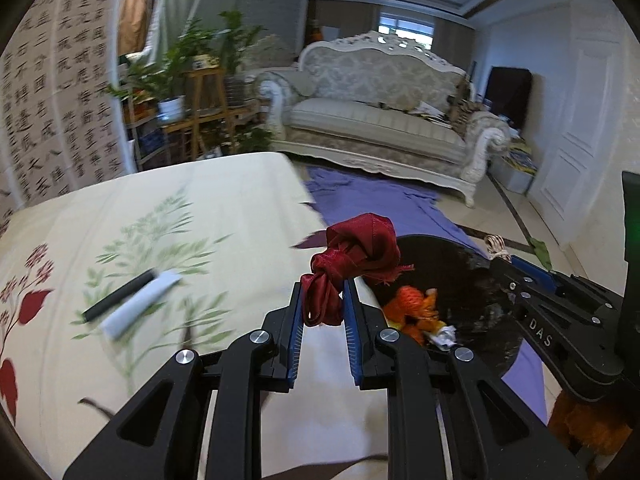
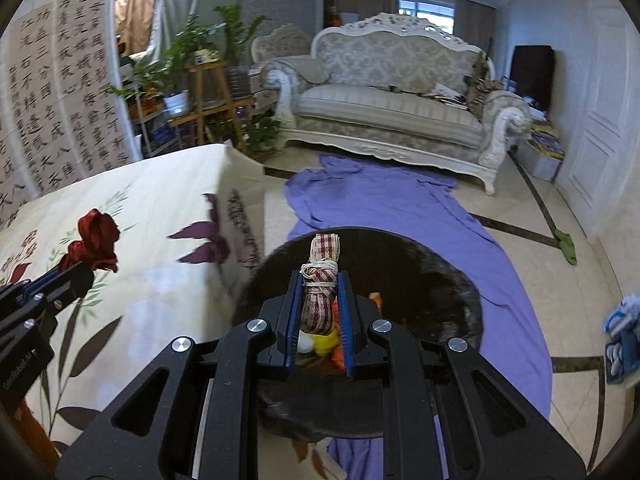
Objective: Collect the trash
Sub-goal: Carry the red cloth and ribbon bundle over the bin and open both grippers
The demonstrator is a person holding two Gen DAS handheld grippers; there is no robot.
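Left claw (image 1: 322, 300) clamping red ribbon (image 1: 354, 256), right claw (image 2: 320, 300) clamping checked roll (image 2: 318, 300)

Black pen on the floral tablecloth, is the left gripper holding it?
No, the left gripper clamps a red ribbon; the black pen lies apart.

Home living room — ornate sofa (image 1: 376, 120), houseplants (image 1: 188, 60).

Both my grippers: clamped, angled downward.
Left gripper (image 1: 322, 300) pinches a red ribbon (image 1: 352, 264); right gripper (image 2: 319, 300) pinches a checked cloth roll (image 2: 318, 300).
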